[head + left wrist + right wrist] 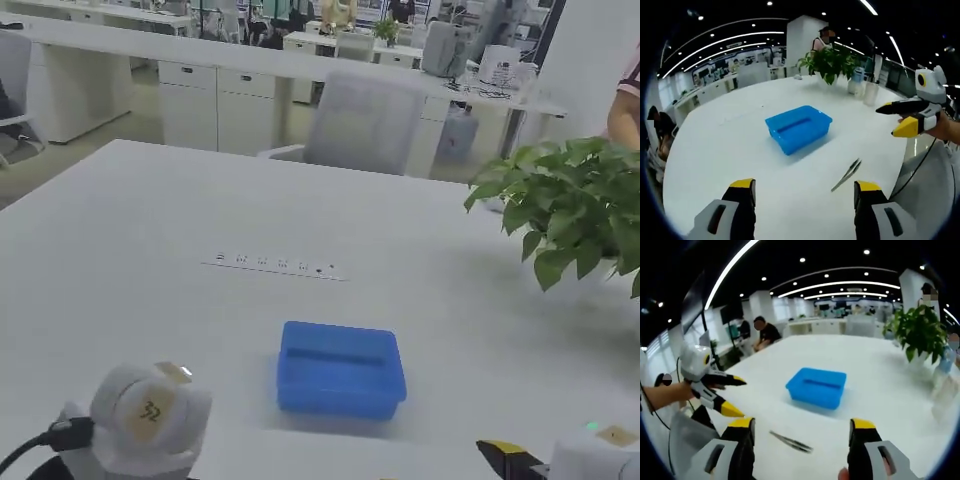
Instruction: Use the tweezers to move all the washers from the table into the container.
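Observation:
A blue plastic container (pixel 340 368) sits on the white table (pixel 150 250), near its front edge. Metal tweezers (pixel 847 175) lie flat on the table in front of the container, also seen as tweezers (pixel 791 442) in the right gripper view. My left gripper (pixel 805 192) hovers over the table with its jaws wide apart, the tweezers lying just inside its right jaw. My right gripper (pixel 802 427) is open too, the tweezers between its jaws and low. Both hold nothing. The container (pixel 799 127) looks empty from here. In the head view the left gripper (pixel 140 415) is at bottom left, the right gripper (pixel 510 458) at bottom right.
A leafy potted plant (pixel 575 210) stands at the table's right side, with bottles (pixel 862 87) beside it. A socket strip (pixel 275 265) is set into the table's middle. A grey office chair (pixel 365 120) stands at the far edge. A person (pixel 625 105) stands behind the plant.

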Demonstrator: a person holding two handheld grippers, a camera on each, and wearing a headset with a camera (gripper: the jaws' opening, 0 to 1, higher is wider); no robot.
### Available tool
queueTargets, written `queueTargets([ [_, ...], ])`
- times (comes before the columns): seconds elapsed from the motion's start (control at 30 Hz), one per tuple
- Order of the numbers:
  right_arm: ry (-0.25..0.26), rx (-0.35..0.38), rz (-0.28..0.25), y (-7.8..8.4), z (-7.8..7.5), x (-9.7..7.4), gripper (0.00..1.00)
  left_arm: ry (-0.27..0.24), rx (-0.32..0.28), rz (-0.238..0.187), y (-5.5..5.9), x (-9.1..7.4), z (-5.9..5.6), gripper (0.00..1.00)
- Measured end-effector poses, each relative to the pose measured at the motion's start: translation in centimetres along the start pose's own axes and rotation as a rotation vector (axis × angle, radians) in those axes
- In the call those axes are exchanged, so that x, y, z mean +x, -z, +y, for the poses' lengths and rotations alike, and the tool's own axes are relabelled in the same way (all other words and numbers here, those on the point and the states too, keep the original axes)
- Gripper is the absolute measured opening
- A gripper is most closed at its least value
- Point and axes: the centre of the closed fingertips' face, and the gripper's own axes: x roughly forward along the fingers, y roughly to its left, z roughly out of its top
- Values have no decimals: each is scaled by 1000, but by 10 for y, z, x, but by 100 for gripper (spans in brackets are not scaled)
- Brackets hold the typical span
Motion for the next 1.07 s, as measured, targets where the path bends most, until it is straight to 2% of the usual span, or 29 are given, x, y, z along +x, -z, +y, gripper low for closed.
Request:
queueTargets([
  [0.2,12,-3,-4,0,-2,1,85,-53,-22,15,6,-13,10,90],
  [0.33,22,-6,13,5,-7,2,90,-95,-39,1,8,-22,14,90],
  [0.47,38,2,10,7,-10,2,99,-103,-76,6,11,-27,14,98],
  [1.07,51,26,-5,8,-13,-3,99,-106,-73,1,9,-31,10,99],
])
